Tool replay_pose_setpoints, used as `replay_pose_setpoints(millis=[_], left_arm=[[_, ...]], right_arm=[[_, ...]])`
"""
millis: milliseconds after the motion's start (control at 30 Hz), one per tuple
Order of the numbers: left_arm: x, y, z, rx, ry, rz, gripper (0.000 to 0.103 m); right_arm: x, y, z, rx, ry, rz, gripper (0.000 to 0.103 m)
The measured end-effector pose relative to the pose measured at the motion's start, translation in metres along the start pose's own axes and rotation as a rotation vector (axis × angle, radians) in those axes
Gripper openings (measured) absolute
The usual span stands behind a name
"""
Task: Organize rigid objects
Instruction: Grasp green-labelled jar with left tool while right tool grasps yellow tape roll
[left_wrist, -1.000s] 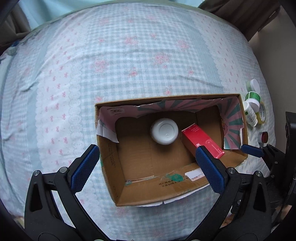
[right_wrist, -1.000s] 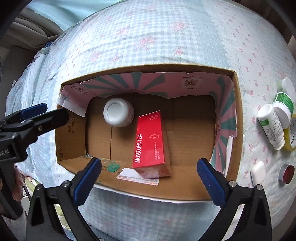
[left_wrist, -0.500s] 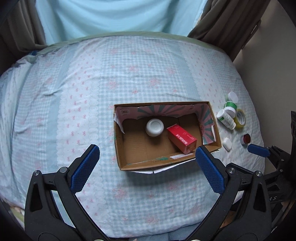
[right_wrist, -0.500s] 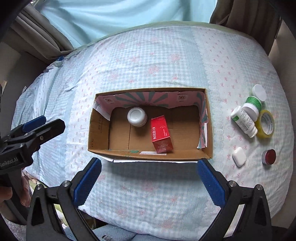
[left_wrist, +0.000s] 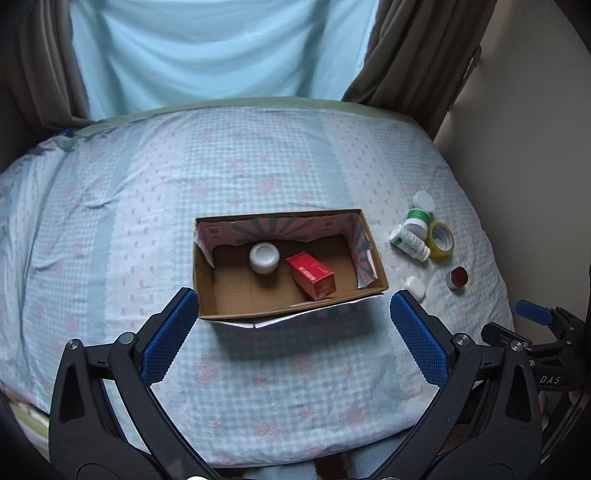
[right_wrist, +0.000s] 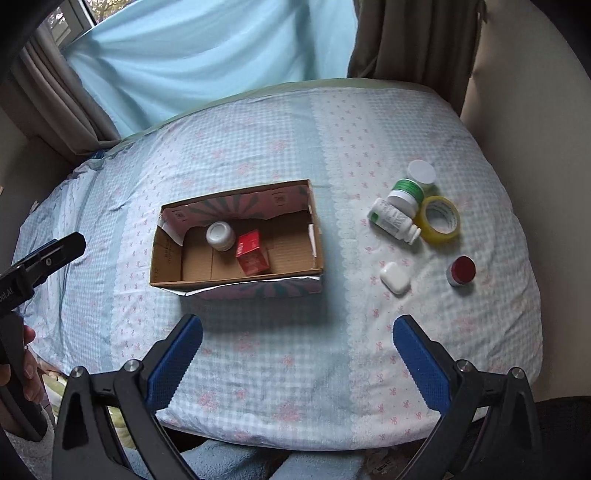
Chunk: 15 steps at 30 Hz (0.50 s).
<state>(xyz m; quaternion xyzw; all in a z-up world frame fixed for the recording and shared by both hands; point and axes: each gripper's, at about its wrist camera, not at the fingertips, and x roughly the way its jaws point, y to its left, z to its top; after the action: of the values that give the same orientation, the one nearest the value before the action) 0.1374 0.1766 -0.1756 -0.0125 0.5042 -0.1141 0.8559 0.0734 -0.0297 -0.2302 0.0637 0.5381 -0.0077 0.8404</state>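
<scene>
Right wrist view: both grippers have pulled back from the box (right_wrist: 236, 240), jaws spread and empty. The red carton (right_wrist: 252, 252) lies inside; at 2 o'clock the bottles (right_wrist: 395, 219) wait, probably next.

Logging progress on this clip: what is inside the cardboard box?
Inside the cardboard box: a white jar and a red carton, side by side. The floor beneath them is covered.
</scene>
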Motion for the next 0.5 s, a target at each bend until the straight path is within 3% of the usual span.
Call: replay_pose_setpoints(millis=[233,500], left_arm=[[0.012,-0.079,-0.004,-0.026,-0.010,0.022,0.103],[0.059,-0.178,0.001,-0.080,0.037,0.053,0.103]], right_arm=[[-0.014,-0.082,-0.007,0.023,-0.035,0.000,0.103],[-0.003,-0.177,0.012,-0.101,-0.027,0.019,0.103]])
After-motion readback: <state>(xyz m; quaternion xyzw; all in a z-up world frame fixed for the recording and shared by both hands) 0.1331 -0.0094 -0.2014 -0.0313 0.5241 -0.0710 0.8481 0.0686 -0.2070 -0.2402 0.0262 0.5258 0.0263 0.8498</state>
